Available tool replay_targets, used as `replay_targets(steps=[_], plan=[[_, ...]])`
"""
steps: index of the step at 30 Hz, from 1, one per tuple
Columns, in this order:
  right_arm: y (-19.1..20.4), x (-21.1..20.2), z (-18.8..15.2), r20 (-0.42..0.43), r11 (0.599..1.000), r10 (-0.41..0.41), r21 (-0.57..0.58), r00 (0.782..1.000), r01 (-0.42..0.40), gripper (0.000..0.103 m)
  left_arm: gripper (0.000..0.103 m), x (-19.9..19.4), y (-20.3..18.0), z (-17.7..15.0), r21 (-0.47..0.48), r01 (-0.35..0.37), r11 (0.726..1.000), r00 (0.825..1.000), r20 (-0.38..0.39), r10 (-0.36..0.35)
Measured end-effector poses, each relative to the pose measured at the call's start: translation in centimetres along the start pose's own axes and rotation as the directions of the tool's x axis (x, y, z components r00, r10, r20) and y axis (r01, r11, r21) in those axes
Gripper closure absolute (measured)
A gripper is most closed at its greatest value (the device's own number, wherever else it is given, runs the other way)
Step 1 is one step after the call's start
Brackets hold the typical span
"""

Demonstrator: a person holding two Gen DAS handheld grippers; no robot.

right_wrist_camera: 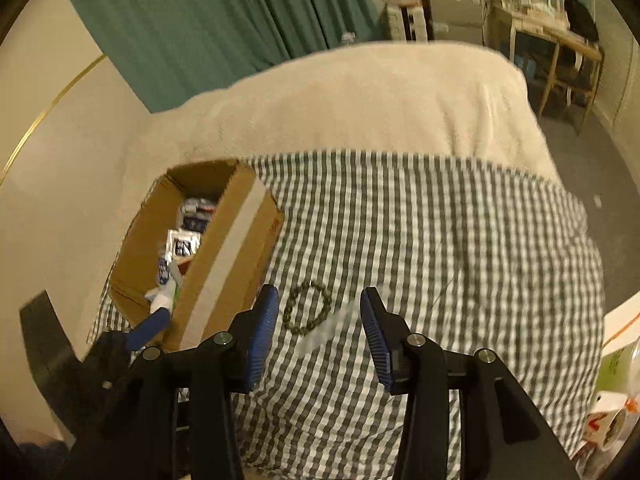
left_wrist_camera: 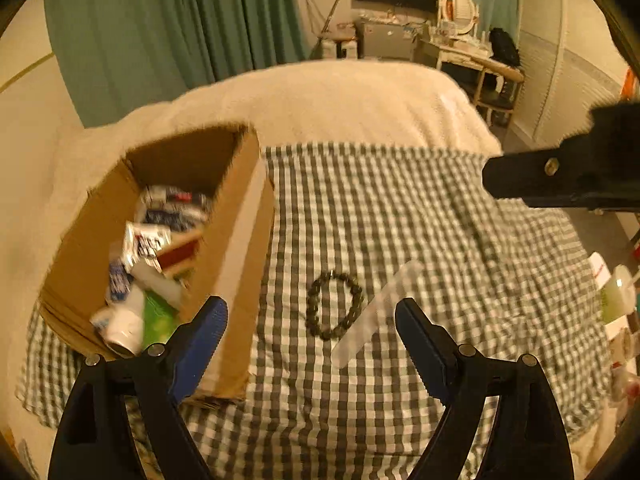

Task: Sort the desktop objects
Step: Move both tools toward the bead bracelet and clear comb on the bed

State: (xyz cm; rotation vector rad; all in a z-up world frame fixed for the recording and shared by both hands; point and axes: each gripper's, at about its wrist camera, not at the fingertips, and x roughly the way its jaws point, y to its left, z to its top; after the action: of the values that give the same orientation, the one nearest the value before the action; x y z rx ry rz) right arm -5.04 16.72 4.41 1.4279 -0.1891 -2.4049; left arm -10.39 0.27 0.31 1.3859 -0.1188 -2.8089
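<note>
Left gripper (left_wrist_camera: 311,322) jaws wide, nothing held, above the cloth (left_wrist_camera: 400,216); bracelet (left_wrist_camera: 334,306) lies flat on the cloth between its fingers, clear strip (left_wrist_camera: 374,312) touching the bracelet's right side; right gripper (right_wrist_camera: 319,308) jaws wide too, empty, over the same bracelet (right_wrist_camera: 307,307) and strip (right_wrist_camera: 326,330); box (left_wrist_camera: 236,248) just left of them, on the cloth, full of packets (left_wrist_camera: 146,240) and a can (left_wrist_camera: 124,326); cream blanket (left_wrist_camera: 340,100) beyond.

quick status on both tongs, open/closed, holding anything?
Left tongs: open, empty, above the bead bracelet and clear strip.
Right tongs: open, empty, aimed at the same bracelet.
</note>
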Motion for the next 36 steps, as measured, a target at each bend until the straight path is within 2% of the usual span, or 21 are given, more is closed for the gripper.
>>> replay_targets(steps=[3, 4, 9, 13, 16, 18, 22, 25, 31, 36], plan=[[-0.4, 2.0, -0.9, -0.045, 0.999, 0.042, 0.0, 0.998, -0.042, 0.06, 0.015, 3.0, -0.1, -2.0, -0.025, 0.015, 1.0, 0.996, -0.083, -0.017], [-0.5, 2.7, -1.4, -0.054, 0.999, 0.04, -0.008, 0.998, -0.04, 0.056, 0.015, 3.6, -0.2, -2.3, -0.03, 0.016, 0.999, 0.996, -0.092, -0.019], [-2.6, 6.6, -3.4, -0.12, 1.0, -0.009, -0.018, 0.993, 0.007, 0.055, 0.015, 6.1, -0.7, -3.2, -0.015, 0.01, 1.0, 0.995, -0.094, -0.012], [-5.6, 9.9, -4.0, -0.172, 0.994, 0.053, 0.102, 0.984, -0.036, 0.055, 0.015, 7.9, -1.3, -2.7, -0.003, 0.027, 1.0, 0.995, -0.096, -0.027], [-6.8, 11.8, -3.9, -0.186, 0.995, 0.021, 0.099, 0.982, -0.003, 0.055, 0.015, 9.9, -1.3, -2.0, -0.029, 0.021, 0.999, 0.994, -0.105, -0.024], [-7.4, 13.0, -3.7, -0.188, 0.994, 0.029, 0.112, 0.982, -0.008, 0.055, 0.015, 11.1, -0.9, -1.7, -0.062, 0.033, 0.998, 0.992, -0.119, -0.04], [-8.0, 15.2, -3.4, -0.207, 0.99, 0.036, 0.138, 0.978, -0.007, 0.055, 0.015, 13.4, -1.4, -1.6, -0.064, 0.052, 0.997, 0.989, -0.136, -0.06], [-8.4, 16.9, -3.1, -0.222, 0.988, 0.04, 0.152, 0.974, -0.005, 0.055, 0.015, 14.7, -1.7, -1.7, -0.04, 0.041, 0.998, 0.988, -0.15, -0.047], [-8.8, 19.3, -2.7, -0.232, 0.974, 0.083, 0.226, 0.969, -0.029, 0.055, 0.015, 15.8, -1.7, -1.8, -0.013, 0.081, 0.997, 0.988, -0.132, -0.082], [-8.3, 21.2, -2.1, -0.248, 0.969, 0.072, 0.248, 0.966, -0.009, 0.051, 0.015, 16.1, -1.7, -2.0, 0.008, 0.088, 0.996, 0.989, -0.116, -0.086]])
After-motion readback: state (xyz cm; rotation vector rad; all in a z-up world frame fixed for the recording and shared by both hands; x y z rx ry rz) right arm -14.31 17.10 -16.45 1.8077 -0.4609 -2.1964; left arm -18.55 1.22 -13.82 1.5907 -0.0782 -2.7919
